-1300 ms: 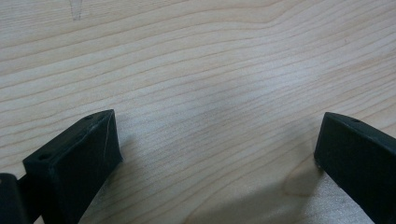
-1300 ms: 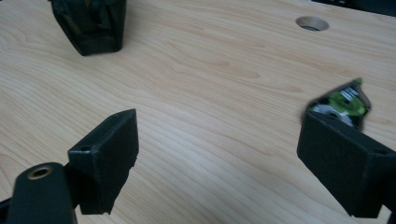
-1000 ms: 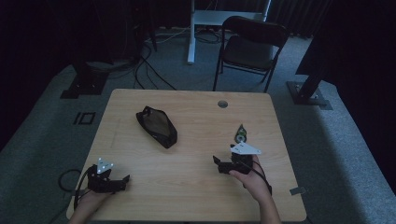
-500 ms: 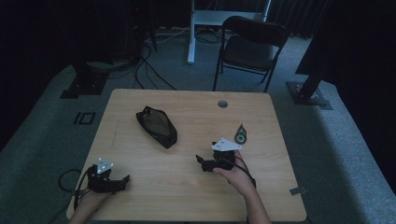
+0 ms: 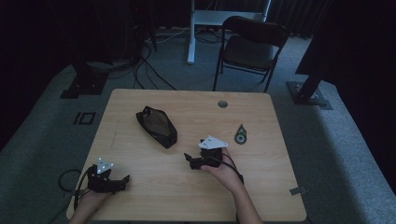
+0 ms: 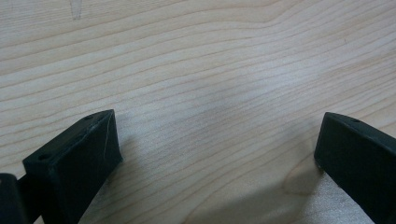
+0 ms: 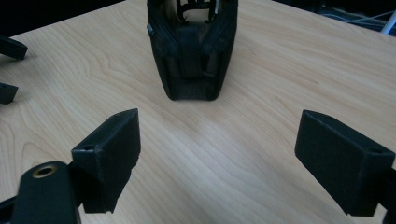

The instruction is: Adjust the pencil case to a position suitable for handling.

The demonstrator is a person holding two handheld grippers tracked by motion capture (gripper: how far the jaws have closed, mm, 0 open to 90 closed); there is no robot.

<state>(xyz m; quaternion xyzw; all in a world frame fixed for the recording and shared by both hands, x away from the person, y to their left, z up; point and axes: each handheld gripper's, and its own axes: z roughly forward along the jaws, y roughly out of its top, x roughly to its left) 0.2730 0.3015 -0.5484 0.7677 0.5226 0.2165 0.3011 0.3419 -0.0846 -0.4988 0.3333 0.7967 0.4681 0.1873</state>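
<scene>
A black mesh pouch (image 5: 156, 126) lies left of the table's middle; in the right gripper view the pouch (image 7: 194, 51) stands just ahead with its near end toward me. My right gripper (image 5: 190, 161) is at mid-table, pointing left toward the pouch, about a hand's width short of it. Its jaws (image 7: 217, 135) are open with only bare wood between them. A small dark round object (image 5: 240, 135) lies to the right of that hand. My left gripper (image 5: 122, 180) rests near the front left corner, and in its own view the left gripper (image 6: 217, 140) is open wide over bare wood.
The wooden table (image 5: 261, 186) has a round cable hole (image 5: 222, 103) near its far edge. A folding chair (image 5: 252, 46) stands behind the table, with cables and stand bases on the grey floor. The left gripper's jaw tips (image 7: 9, 70) show at the far left of the right gripper view.
My right gripper has moved left from beside the small round object to mid-table and now faces the pouch. The left gripper has stayed put.
</scene>
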